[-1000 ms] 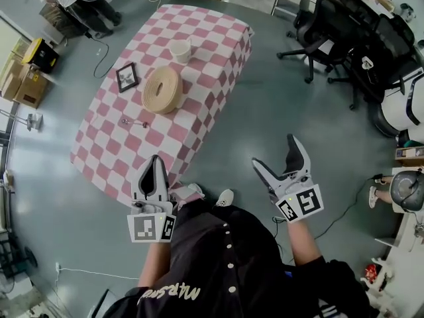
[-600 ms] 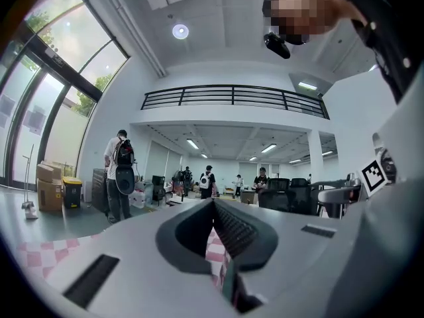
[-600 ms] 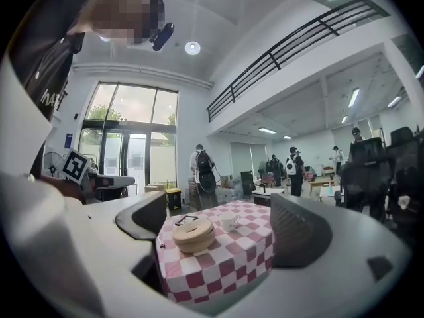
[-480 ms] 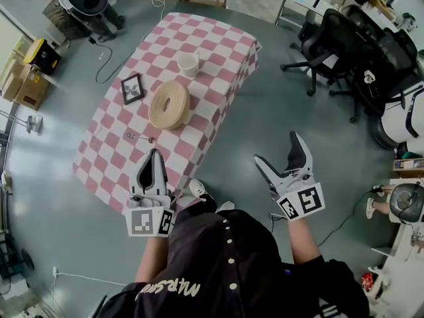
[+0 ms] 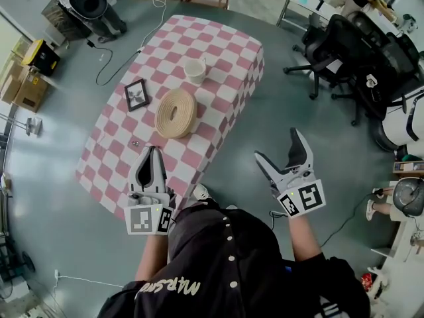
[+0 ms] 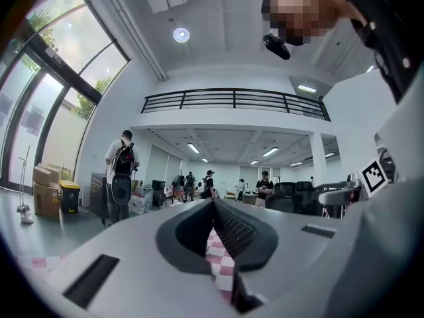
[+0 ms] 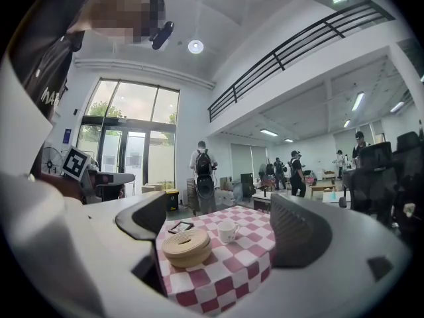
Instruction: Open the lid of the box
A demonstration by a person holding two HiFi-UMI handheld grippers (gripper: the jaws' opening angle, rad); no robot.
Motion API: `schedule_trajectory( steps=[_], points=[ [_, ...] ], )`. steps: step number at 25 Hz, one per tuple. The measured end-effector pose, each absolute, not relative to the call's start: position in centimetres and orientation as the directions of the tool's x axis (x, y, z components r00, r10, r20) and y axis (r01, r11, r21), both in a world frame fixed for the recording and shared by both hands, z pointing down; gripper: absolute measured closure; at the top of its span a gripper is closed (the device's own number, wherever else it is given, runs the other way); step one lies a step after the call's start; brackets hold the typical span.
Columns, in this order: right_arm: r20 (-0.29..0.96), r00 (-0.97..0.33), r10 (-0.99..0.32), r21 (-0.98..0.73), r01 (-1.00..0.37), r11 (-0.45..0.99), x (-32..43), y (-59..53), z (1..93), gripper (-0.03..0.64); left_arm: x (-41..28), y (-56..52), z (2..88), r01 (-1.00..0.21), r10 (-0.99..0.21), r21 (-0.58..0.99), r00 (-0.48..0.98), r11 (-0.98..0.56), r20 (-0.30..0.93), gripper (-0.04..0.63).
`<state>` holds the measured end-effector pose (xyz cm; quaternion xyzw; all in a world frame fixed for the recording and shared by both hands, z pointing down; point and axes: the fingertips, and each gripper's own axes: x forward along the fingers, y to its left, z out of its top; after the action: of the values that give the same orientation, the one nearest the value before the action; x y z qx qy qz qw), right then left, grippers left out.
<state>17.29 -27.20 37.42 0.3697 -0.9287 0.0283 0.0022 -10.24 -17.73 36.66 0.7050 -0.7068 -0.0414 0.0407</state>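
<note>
A round tan box (image 5: 175, 112) with its lid on lies flat on the pink-and-white checked table (image 5: 225, 52). In the right gripper view the box (image 7: 187, 246) sits near the table's front edge (image 7: 232, 270), framed between the jaws. My left gripper (image 5: 154, 151) is shut and empty, its tips over the table's near edge, short of the box. In its own view the left gripper (image 6: 213, 207) shows jaws pressed together with only checked cloth (image 6: 222, 260) below. My right gripper (image 5: 276, 146) hangs open over the floor, right of the table.
A white cup (image 5: 195, 71) stands behind the box, a black picture frame (image 5: 136, 95) to its left, and a small metal object (image 5: 136, 143) near the left gripper. Black office chairs (image 5: 331, 38) stand at the right. A person with a backpack (image 7: 204, 177) stands beyond the table.
The table and box have come nearer and shifted right in the head view. My left gripper's tips now reach over the table's near edge. Neither jaw state has changed.
</note>
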Motion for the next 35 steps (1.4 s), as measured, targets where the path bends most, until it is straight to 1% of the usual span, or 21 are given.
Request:
schedule_trajectory(
  steps=[9, 18, 21, 24, 29, 35],
  points=[
    [0.061, -0.737, -0.673, -0.015, -0.675, 0.738, 12.3, -28.8, 37.3, 0.141, -15.1, -17.9, 37.5, -0.988, -0.999, 0.148, -0.035, 0.034, -0.005, 0.598],
    [0.097, -0.814, -0.573, 0.009, -0.575, 0.818, 6.1, -29.8, 37.5, 0.141, -19.6, -16.6, 38.6, -0.975, -0.992, 0.184, -0.123, 0.122, 0.004, 0.598],
    [0.112, -0.849, -0.516, -0.005, -0.519, 0.855, 4.2, -30.7, 38.3, 0.141, -20.0, -16.1, 39.1, -0.966, -0.984, 0.187, -0.178, 0.177, 0.013, 0.598],
    [0.103, -0.895, -0.435, -0.038, -0.441, 0.897, 2.0, -32.4, 38.9, 0.141, -20.7, -15.3, 39.6, -0.945, -0.962, 0.183, -0.271, 0.270, 0.024, 0.598],
    [0.086, -0.940, -0.330, -0.015, -0.332, 0.943, -1.1, -35.5, 38.5, 0.141, -21.5, -15.0, 38.9, -0.895, -0.912, 0.190, -0.411, 0.404, 0.004, 0.598],
    [0.096, -0.977, -0.191, -0.033, -0.195, 0.980, -4.3, -38.6, 39.1, 0.141, -21.1, -14.9, 38.3, -0.833, -0.847, 0.176, -0.531, 0.525, 0.016, 0.598]
  ],
)
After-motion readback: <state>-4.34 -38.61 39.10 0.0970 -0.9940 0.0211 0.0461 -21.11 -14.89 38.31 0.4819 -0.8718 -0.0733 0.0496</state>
